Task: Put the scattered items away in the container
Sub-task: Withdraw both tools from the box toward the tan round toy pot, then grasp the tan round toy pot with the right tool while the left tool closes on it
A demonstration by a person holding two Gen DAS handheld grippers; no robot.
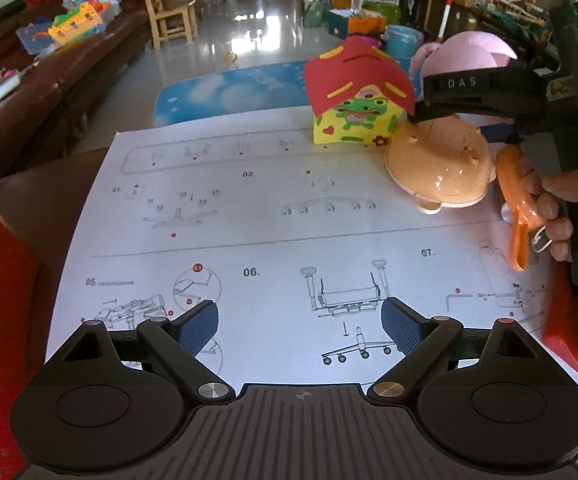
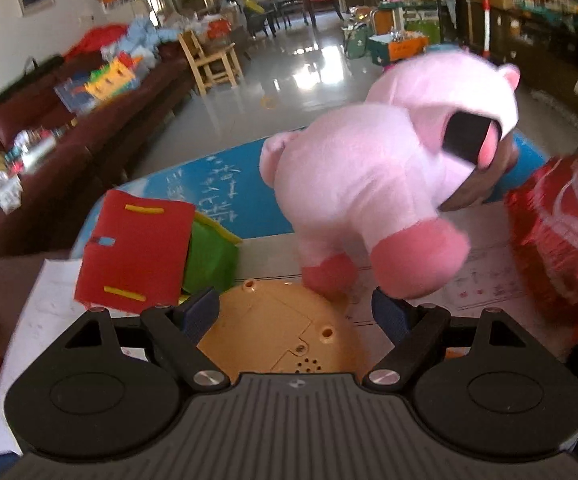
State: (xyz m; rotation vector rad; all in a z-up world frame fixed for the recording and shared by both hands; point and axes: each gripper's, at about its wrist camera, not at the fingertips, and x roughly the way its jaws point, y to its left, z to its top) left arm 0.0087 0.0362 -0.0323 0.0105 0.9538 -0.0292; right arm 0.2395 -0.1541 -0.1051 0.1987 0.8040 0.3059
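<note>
bare instruction sheet (image 1: 273,216) is lying open ahead of the left tool (image 1: 300,326); foam house (image 2: 137,248), pink plush (image 2: 373,196) and red bag (image 2: 561,232) are crowding the right tool (image 2: 295,314).

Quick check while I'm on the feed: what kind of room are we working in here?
Most likely a lived-in home living room doubling as a play and storage area. A long brown sofa piled with toys runs along one side, a small wooden chair stands on the glossy floor, and a dining table with chairs sits at the far end.
</note>
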